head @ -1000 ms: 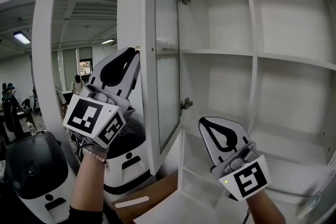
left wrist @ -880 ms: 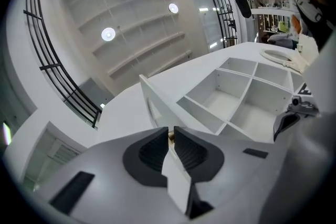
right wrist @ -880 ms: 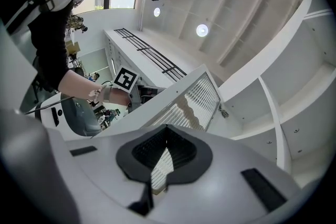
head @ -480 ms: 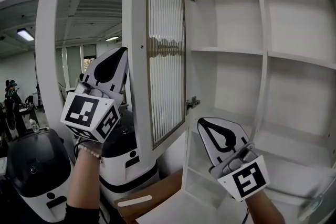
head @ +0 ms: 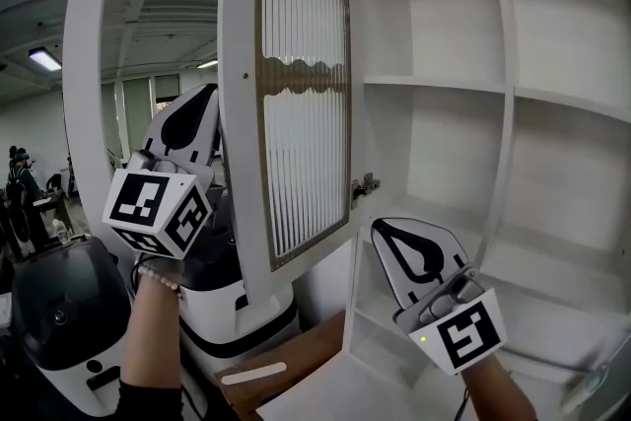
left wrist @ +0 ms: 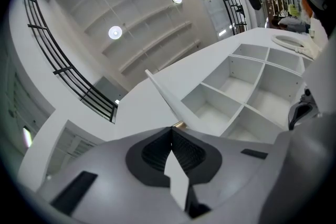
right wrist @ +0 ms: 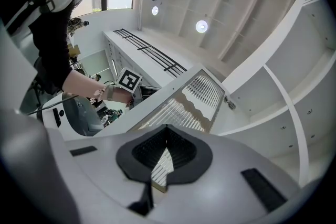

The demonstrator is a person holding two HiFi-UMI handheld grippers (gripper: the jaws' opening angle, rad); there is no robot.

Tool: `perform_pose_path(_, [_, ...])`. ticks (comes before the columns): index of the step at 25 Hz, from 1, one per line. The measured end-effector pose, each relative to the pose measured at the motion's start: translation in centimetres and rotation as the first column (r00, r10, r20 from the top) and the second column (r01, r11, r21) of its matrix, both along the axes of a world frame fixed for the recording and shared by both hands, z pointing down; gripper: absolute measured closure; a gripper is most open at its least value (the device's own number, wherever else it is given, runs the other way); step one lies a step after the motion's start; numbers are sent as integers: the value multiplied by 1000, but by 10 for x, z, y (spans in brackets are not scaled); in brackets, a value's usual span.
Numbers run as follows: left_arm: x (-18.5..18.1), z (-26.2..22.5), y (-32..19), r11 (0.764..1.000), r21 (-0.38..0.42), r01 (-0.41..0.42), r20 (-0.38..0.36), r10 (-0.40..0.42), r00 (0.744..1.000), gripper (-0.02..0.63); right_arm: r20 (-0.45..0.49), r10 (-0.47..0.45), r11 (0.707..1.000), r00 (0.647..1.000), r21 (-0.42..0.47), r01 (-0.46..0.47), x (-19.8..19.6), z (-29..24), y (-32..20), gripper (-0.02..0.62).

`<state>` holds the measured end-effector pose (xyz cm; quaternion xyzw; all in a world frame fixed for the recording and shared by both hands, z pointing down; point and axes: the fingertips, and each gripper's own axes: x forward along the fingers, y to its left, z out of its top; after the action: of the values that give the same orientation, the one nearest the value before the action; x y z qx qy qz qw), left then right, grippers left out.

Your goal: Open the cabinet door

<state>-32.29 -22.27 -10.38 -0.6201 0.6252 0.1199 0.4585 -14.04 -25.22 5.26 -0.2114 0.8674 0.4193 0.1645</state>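
Observation:
The white cabinet door (head: 240, 113) with its ribbed glass panel (head: 306, 94) stands swung wide open from two hinges (head: 364, 185) on its right side. Behind it the open cabinet (head: 508, 94) shows bare white shelves. My left gripper (head: 197, 102) is shut and holds nothing; it points up, just left of the door's free edge and apart from it. My right gripper (head: 394, 232) is shut and empty, low in front of the shelves. In the left gripper view the shut tips (left wrist: 171, 128) point at the door's edge (left wrist: 167, 98). The right gripper (right wrist: 168, 127) faces the ribbed glass panel (right wrist: 195, 98).
Two black-and-white machines (head: 59, 315) (head: 229, 306) stand low at the left, under the door. A brown board (head: 296, 360) with a white strip lies below the door's corner. People stand far off at the left (head: 20, 187).
The door has swung further open, so its glass face now turns towards me. My left gripper has drifted left, away from the door's edge. The right gripper has barely moved.

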Motion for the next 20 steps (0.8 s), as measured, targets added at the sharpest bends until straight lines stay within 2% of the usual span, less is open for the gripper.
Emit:
perform_pose_path(9, [-34,10,-12,998,-15,53,-65,-54,996,607,-19,-23,1000,1000,-21,22,-14,7,-17,595])
perform_pose_path(20, [-27,34,-5,994,-23,110,-30,-111,993,607,-27,-75,997,997,-28,74,-32,13,-12,595])
